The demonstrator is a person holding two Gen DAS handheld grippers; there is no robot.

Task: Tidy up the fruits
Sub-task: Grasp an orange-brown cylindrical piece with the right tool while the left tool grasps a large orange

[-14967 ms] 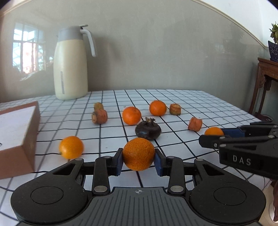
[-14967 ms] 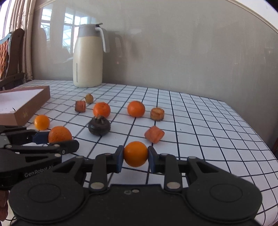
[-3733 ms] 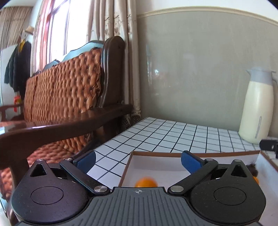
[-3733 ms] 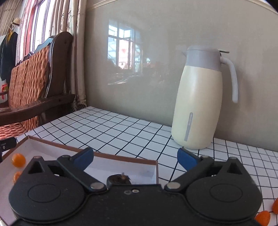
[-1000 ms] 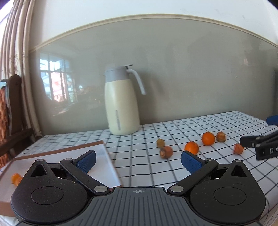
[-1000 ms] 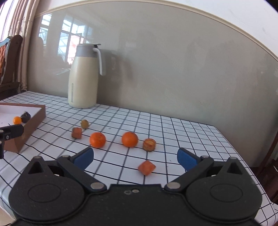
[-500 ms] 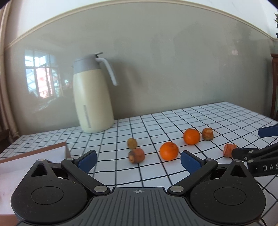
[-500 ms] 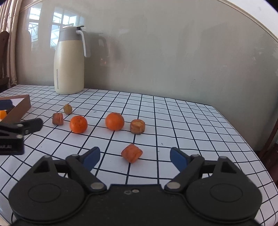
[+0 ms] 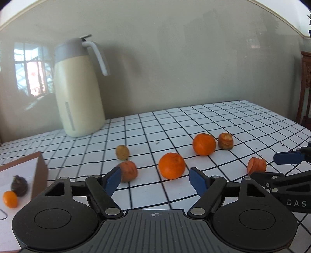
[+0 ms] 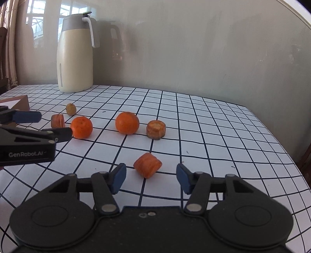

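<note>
White table with black grid lines [image 10: 223, 136] carries a cream thermal jug with grey lid [image 10: 74, 56] at the rear; in front of the jug: two oranges, three carrot chunks, a small brown fruit; left of it, a brown cardboard box [image 9: 39, 171]

Wall: a plain grey-beige wall [image 9: 194, 64] is seen behind the table, glossy enough that a window is mirrored in it; a pale moulding [image 9: 175, 3] is run along its top.
Reflection: bright window panes [image 9: 29, 72] are shown on the wall at the left, with daylight in them.
Table: a white cloth with a black grid [image 10: 213, 124] is spread over the surface.
Jug: a cream thermos jug [image 9: 77, 93] with a grey lid and white handle is stood near the wall.
Furniture: dark carved wood [image 9: 306, 77] is glimpsed at the far right edge.
Curtain: pale folds [image 10: 9, 44] are hung at the far left.
</note>
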